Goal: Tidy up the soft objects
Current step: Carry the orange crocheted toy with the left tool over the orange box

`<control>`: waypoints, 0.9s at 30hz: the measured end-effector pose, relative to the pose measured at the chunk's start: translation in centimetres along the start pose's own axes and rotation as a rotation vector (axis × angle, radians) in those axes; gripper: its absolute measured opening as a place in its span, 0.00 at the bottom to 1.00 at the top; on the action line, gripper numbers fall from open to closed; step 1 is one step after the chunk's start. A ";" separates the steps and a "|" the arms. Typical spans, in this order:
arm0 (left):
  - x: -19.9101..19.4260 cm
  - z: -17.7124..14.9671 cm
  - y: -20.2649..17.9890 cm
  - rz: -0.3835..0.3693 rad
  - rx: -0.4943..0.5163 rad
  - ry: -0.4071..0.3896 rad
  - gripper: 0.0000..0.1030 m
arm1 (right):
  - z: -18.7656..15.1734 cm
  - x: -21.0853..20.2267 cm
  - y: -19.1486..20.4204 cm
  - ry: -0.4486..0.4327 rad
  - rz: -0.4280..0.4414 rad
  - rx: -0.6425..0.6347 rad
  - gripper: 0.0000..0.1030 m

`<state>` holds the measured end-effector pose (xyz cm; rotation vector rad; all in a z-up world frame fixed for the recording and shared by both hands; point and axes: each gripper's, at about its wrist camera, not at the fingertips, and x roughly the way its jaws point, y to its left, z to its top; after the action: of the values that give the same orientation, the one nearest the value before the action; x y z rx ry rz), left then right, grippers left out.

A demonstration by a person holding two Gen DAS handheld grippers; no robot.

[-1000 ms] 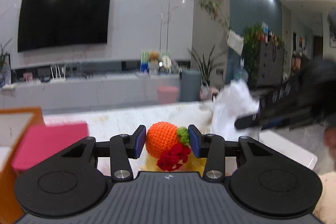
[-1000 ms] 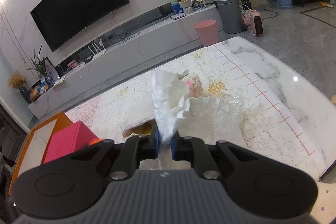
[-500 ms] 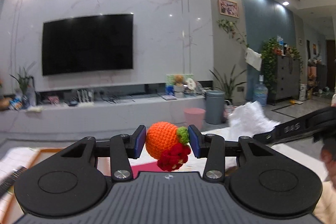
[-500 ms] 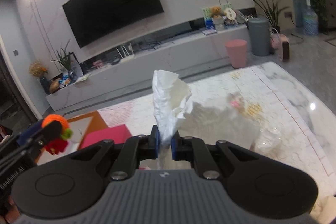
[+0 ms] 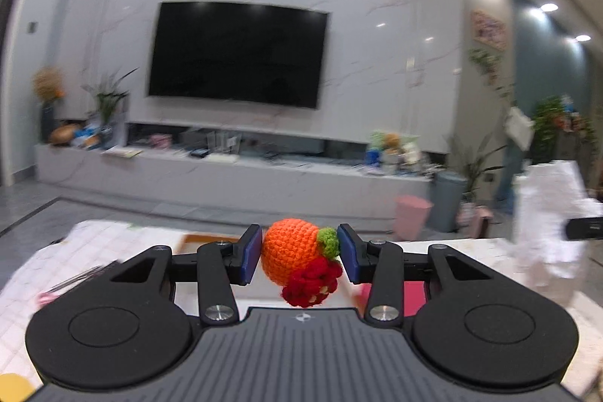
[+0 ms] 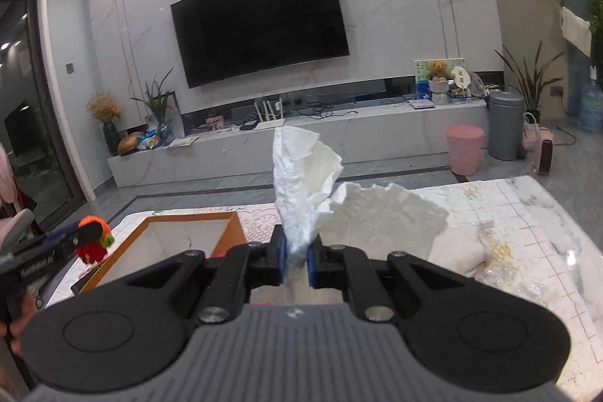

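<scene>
One crocheted orange (image 5: 292, 253) sits clamped between the left gripper (image 5: 300, 253) fingers; one white tissue (image 6: 301, 183) rises from the right gripper (image 6: 296, 260), pinched tight.

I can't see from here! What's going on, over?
Left hand-held gripper shut on crochet orange. Right hand-held gripper shut on white tissue. Orange box unblocked.

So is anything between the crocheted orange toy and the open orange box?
Nothing visible: the left tool holds the crocheted orange toy beside the orange-rimmed box, whose visible interior looks empty.
</scene>
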<state>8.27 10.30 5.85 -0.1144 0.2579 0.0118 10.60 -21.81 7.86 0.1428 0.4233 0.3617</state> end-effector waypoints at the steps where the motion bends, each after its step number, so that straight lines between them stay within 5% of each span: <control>1: 0.2 0.0 0.7 0.007 -0.016 0.010 0.48 | -0.1 0.0 0.3 0.000 0.007 -0.006 0.08; 11: 3.7 -2.0 4.8 -0.011 -0.043 0.264 0.48 | -0.7 0.8 3.3 0.007 0.056 -0.077 0.08; 17: 5.1 -4.1 5.2 0.074 0.033 0.392 0.48 | -1.4 1.2 5.5 0.033 0.101 -0.116 0.08; 24: 4.9 -4.4 5.4 0.121 0.062 0.430 0.48 | -0.8 0.9 8.4 0.031 0.245 -0.135 0.08; 27: 4.6 -4.3 5.3 0.141 0.087 0.433 0.49 | -0.5 0.2 10.8 0.006 0.237 -0.219 0.08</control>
<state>11.52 15.08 -0.05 -0.0104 0.6978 0.1167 7.22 -11.72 9.55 -0.0224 0.3702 0.6388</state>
